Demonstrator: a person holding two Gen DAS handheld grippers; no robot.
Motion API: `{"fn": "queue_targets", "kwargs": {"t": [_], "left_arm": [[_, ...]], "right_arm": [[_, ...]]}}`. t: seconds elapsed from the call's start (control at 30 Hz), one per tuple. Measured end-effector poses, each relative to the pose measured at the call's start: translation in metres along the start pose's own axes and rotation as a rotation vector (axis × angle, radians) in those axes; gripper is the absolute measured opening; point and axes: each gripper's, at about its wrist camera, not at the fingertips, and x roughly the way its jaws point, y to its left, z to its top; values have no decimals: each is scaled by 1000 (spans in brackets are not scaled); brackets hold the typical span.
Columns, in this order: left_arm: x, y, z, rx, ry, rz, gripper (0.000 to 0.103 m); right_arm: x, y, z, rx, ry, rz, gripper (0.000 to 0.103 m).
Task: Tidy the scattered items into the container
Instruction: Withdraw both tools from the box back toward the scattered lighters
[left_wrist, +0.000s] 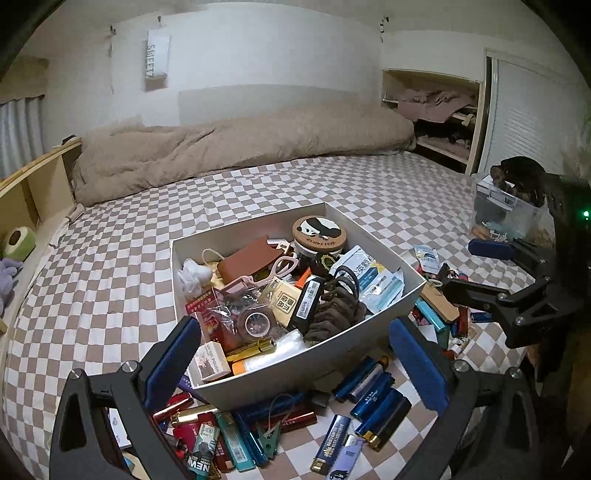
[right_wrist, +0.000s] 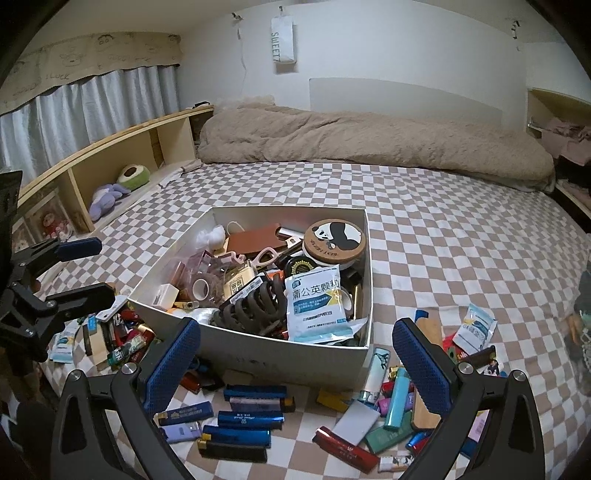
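1. A white box (left_wrist: 388, 254) stands on a bed (left_wrist: 110, 258) with a checked sheet. It is almost full of small things.
2. In the box lie a round tin with a panda lid (right_wrist: 334, 236), a brown wallet (right_wrist: 253, 240), a dark hair claw (right_wrist: 255, 308), a roll of tape (left_wrist: 256, 319) in a clear bag, and a white-blue sachet (right_wrist: 316, 302) that leans on the right wall.
3. The left gripper (left_wrist: 295, 365) is low, over the near left corner of the box. Its blue pads are wide apart and hold nothing.
4. The right gripper (right_wrist: 297, 360) is in front of the near wall of the box. Its pads are also wide apart, with nothing between them.
5. Many lighters (right_wrist: 243, 421) lie scattered on the sheet just in front of the box, most of them blue. More lighters, red and teal, lie at both near corners.
6. A second sachet (right_wrist: 474, 328) lies on the sheet to the right of the box, apart from it.
7. A beige blanket (right_wrist: 369, 140) lies along the far side of the bed, well apart from the box.
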Motion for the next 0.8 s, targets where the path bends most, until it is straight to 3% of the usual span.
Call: {"fn": "queue_targets", "kwargs": {"t": [0.8], "left_arm": [[-18, 0, -27, -84, -17, 46, 103]], "right_arm": [[-24, 10, -20, -30, -32, -26, 103]]}}
